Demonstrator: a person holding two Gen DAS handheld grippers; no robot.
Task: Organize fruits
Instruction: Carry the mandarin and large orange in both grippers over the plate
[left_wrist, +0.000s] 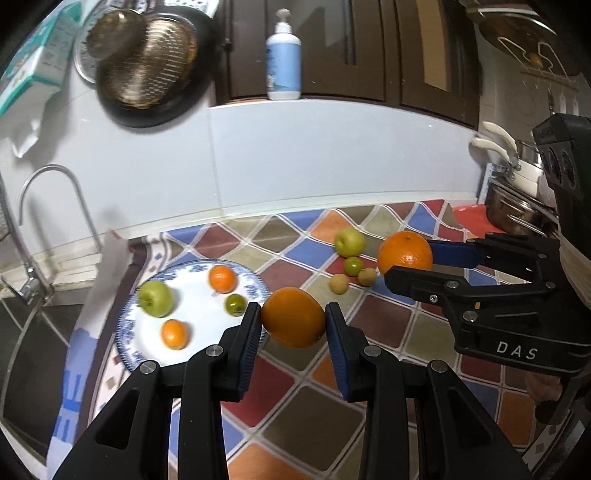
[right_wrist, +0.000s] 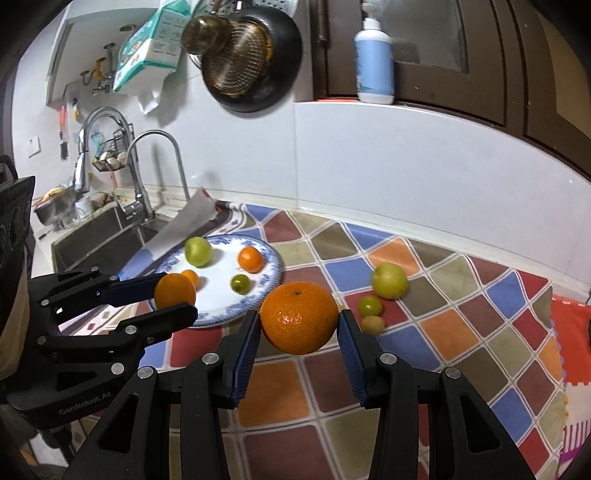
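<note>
Counter cloth (left_wrist: 317, 384) of coloured diamonds under both grippers' fingers, each clamping an orange (left_wrist: 293, 317).

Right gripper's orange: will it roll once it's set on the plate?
Likely yes. The orange is round, and the plate looks smooth and shallow. Fruit already there leaves little room, so it may bump the small green fruit. Its firm peel probably tolerates that.

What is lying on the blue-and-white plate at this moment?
On the plate lie a green apple, two small oranges and a small green fruit. The left gripper hides part of its near rim.
</note>
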